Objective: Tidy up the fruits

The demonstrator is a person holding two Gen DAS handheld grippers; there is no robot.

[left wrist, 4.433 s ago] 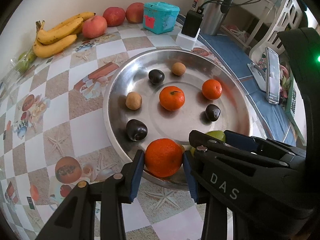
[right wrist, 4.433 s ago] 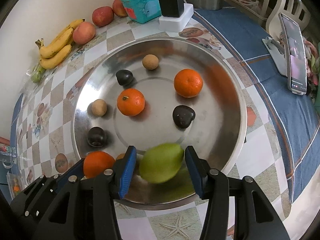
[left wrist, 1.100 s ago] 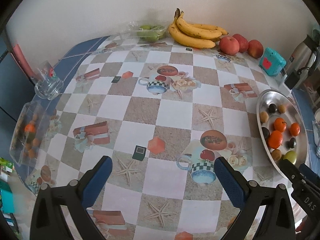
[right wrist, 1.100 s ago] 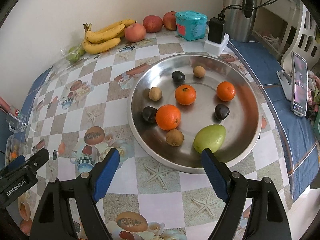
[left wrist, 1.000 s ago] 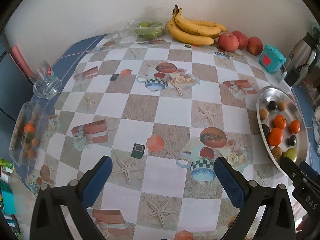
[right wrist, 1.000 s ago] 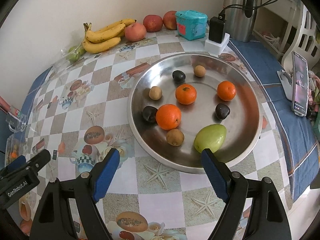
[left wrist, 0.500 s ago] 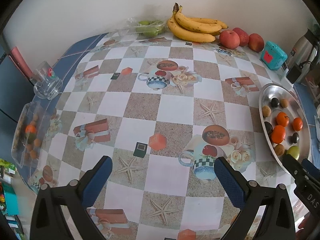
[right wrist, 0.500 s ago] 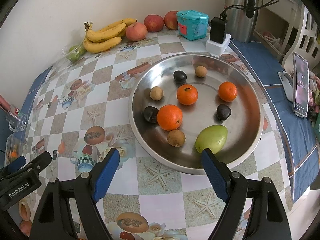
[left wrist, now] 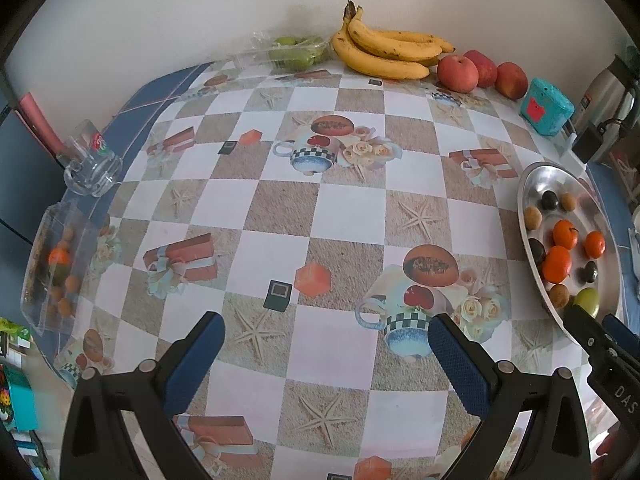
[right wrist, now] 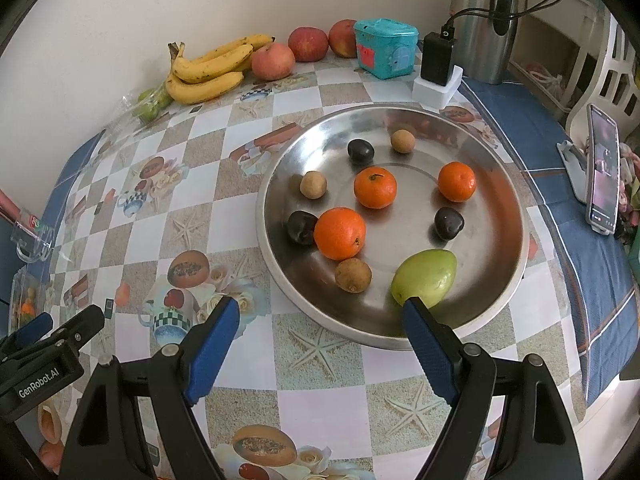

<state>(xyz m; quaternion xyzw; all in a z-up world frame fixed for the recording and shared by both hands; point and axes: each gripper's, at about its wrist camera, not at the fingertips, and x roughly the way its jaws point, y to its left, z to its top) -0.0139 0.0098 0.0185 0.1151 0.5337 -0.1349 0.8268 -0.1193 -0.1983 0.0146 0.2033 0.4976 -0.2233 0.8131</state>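
Observation:
A round steel tray [right wrist: 504, 264] holds three oranges [right wrist: 339, 233], a green mango [right wrist: 425, 278], dark plums [right wrist: 449, 222] and small brown fruits [right wrist: 353, 275]. The tray also shows at the right edge of the left wrist view [left wrist: 532, 176]. My right gripper [right wrist: 320, 336] is open and empty, above the table just before the tray's near rim. My left gripper [left wrist: 325, 348] is open and empty over the patterned tablecloth, well left of the tray. A clear plastic box with small fruits [left wrist: 56, 264] lies at the table's left edge.
Bananas [right wrist: 208, 68], red apples [right wrist: 273, 61], a bag of green fruit [left wrist: 296, 53] and a teal box [right wrist: 384, 48] line the back wall. A charger [right wrist: 437, 68], kettle [right wrist: 488, 24] and phone on a stand [right wrist: 602, 168] are right. A glass mug [left wrist: 92, 160] stands left.
Since 4.4 s ago both grippers let go of the orange and the mango in the tray and pulled back. Over the last second they barely drifted.

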